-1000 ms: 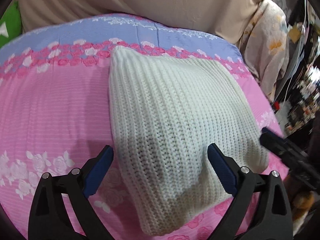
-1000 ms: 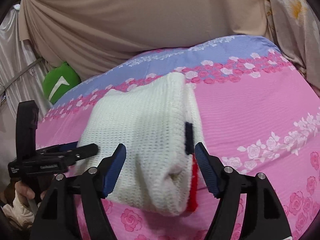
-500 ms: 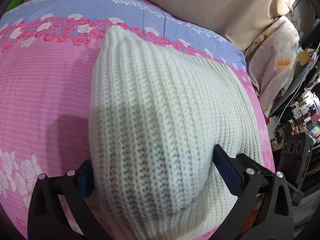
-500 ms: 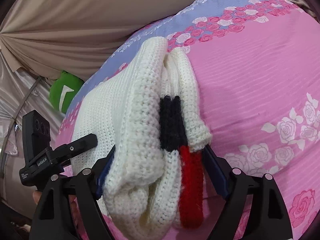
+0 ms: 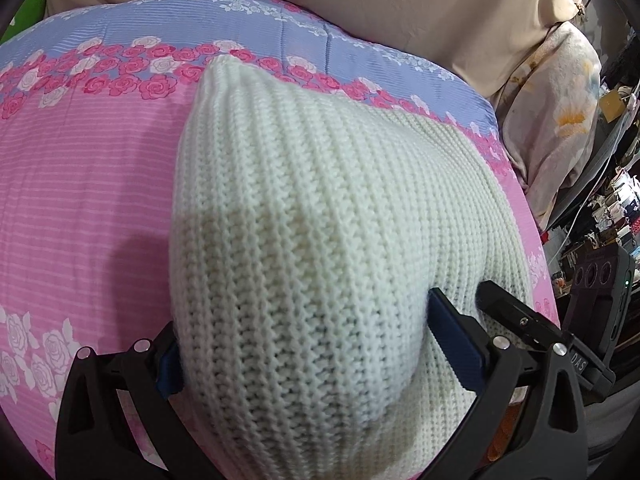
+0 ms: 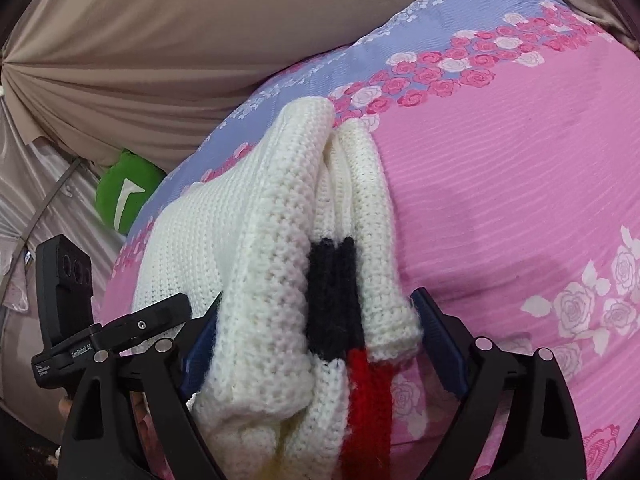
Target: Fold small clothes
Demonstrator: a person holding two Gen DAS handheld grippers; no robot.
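A folded cream knitted sweater [image 5: 320, 240] lies on the pink flowered bedspread [image 5: 80, 200]. My left gripper [image 5: 308, 352] is shut on its near left edge, blue pads pressing the thick fold from both sides. In the right wrist view the sweater's [image 6: 280, 272] layered right edge shows a black and red stripe [image 6: 344, 320]. My right gripper [image 6: 320, 344] is shut on that layered edge. The right gripper [image 5: 532, 328] shows at the right of the left wrist view, the left gripper [image 6: 120, 328] at the left of the right wrist view.
A beige curtain [image 6: 200, 40] hangs behind the bed. A green cushion [image 6: 124, 196] sits at the bed's far left. A flowered cloth [image 5: 560, 128] and cluttered shelves [image 5: 600, 220] stand beyond the bed's right edge. The bedspread's blue band [image 5: 200, 24] runs along the far side.
Both grippers have moved forward onto the sweater's near edge and closed on it, the left on the plain fold, the right on the striped layers.
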